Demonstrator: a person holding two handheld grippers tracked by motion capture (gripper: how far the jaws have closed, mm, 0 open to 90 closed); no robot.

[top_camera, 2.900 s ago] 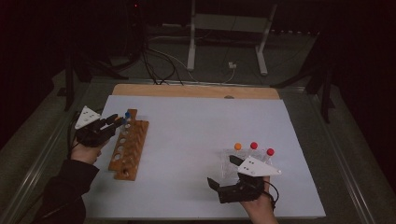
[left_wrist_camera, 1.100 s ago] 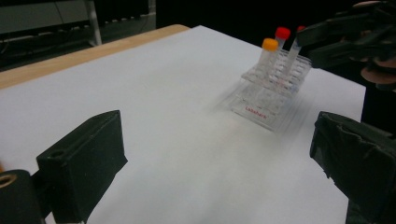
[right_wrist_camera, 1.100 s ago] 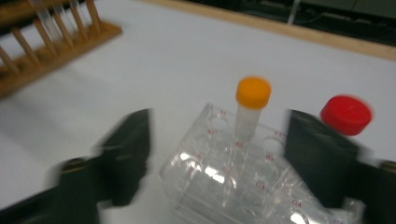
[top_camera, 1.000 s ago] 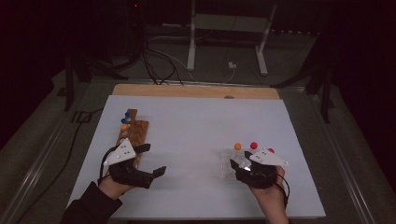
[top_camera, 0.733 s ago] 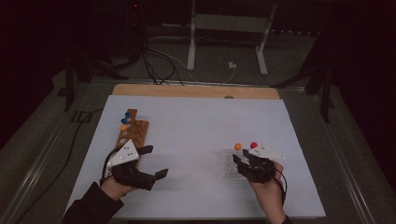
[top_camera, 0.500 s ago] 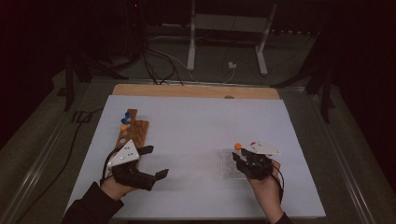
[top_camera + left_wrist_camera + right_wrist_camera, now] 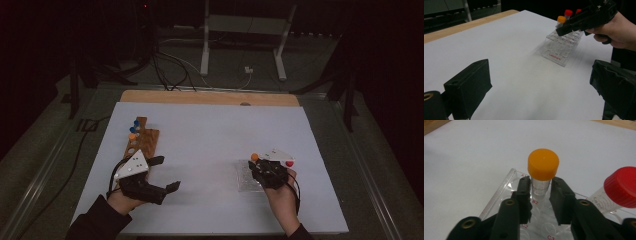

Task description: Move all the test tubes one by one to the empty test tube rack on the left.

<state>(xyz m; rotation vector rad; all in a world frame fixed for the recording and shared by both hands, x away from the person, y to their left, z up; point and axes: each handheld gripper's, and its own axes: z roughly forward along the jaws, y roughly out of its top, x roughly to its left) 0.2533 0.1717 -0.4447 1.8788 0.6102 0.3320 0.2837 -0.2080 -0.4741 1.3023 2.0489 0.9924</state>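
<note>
Right gripper (image 7: 540, 195) is where the action is: my jaws have just been closing in and they're now clamped on the orange-capped tube (image 7: 542, 173), gripping the clear body just under the cap. The tube is upright in the clear plastic rack (image 7: 246, 176), in the corner well near the A/B row labels, so it isn't lifted out yet. A red-capped tube (image 7: 616, 191) leans in the same rack just beside it, and from the left gripper view I can make out another red cap (image 7: 578, 11) behind.

Left gripper (image 7: 159, 175) is hanging over bare white table, jaws spread wide with nothing between them, near the close end of the wooden tube holder (image 7: 142, 142). That holder already has a few tubes sitting at its far end: two blue caps (image 7: 135, 125) and an orange one (image 7: 132, 136), as best I can tell from the high view. The nearer holes look empty.

So my read on progress: roughly halfway through moving tubes from the clear rack to the wooden one. Three look placed, and three are left on my side, counting the one I'm squeezing now. Grab looks done; lift, carry across and drop into a free hole is what's left for this tube, then the two red ones.
</note>
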